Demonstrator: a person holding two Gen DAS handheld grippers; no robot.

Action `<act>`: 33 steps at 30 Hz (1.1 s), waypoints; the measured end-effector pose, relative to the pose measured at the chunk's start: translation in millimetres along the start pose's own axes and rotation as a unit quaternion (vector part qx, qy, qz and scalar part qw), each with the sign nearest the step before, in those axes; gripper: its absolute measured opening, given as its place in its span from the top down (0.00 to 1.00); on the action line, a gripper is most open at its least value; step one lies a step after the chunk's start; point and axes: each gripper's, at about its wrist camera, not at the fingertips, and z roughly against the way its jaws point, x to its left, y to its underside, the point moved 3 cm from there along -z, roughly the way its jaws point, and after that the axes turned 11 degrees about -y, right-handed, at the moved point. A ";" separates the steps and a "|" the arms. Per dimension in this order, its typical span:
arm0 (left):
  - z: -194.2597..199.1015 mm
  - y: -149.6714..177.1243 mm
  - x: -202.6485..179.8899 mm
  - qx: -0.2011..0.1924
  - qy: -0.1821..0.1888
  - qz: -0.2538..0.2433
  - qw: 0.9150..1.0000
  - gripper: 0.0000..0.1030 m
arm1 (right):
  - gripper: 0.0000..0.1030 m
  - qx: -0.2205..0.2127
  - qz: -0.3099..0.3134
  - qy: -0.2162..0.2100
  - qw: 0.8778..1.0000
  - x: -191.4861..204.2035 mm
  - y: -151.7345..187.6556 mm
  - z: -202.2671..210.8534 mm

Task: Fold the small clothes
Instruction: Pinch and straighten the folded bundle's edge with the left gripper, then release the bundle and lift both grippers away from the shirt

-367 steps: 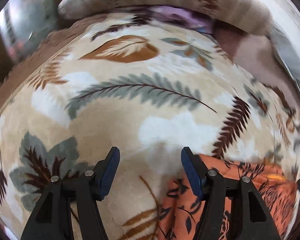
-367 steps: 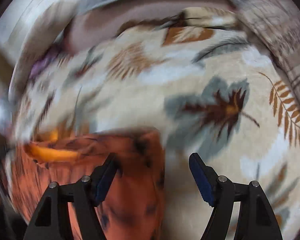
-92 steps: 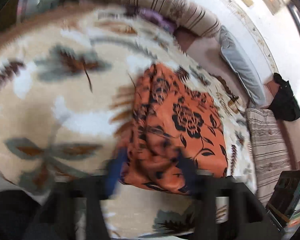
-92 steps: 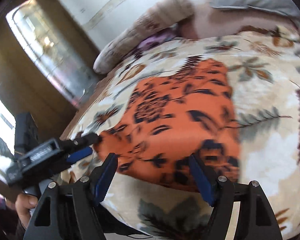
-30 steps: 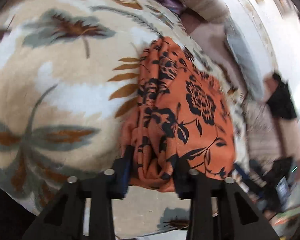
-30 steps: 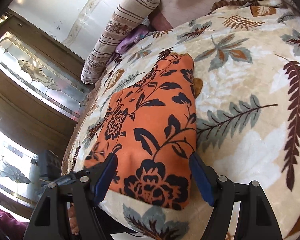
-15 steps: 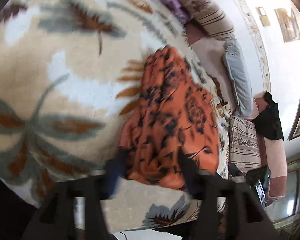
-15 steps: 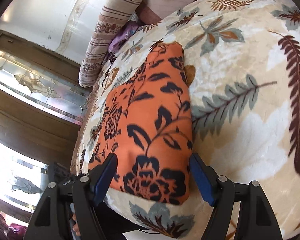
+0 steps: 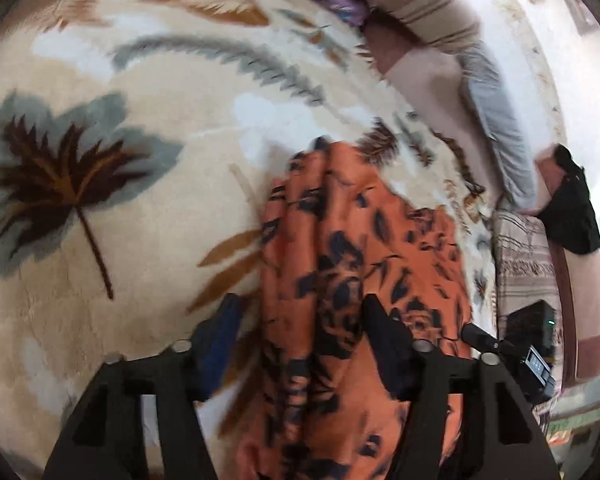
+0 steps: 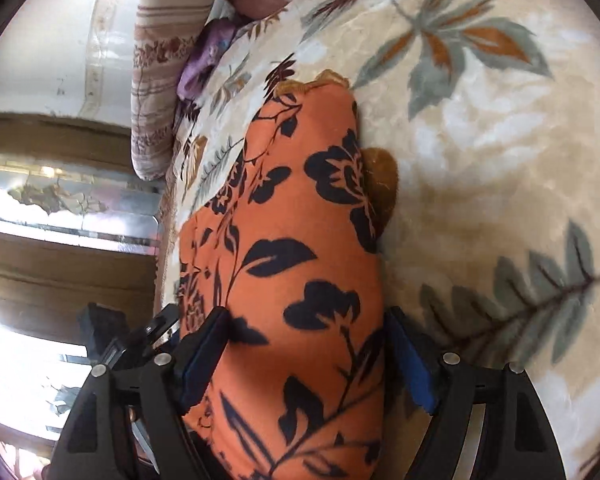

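Now orange floral garment (image 10: 300, 264) between both claws' parted jaws

The folded garment (image 10: 296, 264) lies on the blanket (image 10: 500, 168) near the bed's edge. Behind it a bolster (image 10: 156, 80) lies along the wall; a small cloth (image 10: 204, 60), apparently, sits just beside it.

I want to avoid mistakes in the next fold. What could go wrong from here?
1. The orange black-flowered cloth bulges thickly between the right gripper, whose jaws have just been closing; a partial bite may take only some layers.
2. The left gripper straddles bunched pleats; its left pad looks clear of them, so layers could slip out.
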 end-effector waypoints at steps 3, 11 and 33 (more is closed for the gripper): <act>-1.2 2.9 -0.9 -0.013 -0.006 -0.003 1.000 0.43 | 0.56 0.004 0.045 0.046 0.998 11.9 -2.2 -9.1; 23.7 19.6 -7.8 -0.034 -0.035 -0.018 0.999 0.45 | 0.41 -0.012 0.081 0.073 0.994 27.1 10.1 2.1; 108.9 182.4 16.8 -0.065 -0.011 0.021 0.998 0.46 | 0.36 -0.059 0.137 0.065 0.987 60.9 130.7 72.1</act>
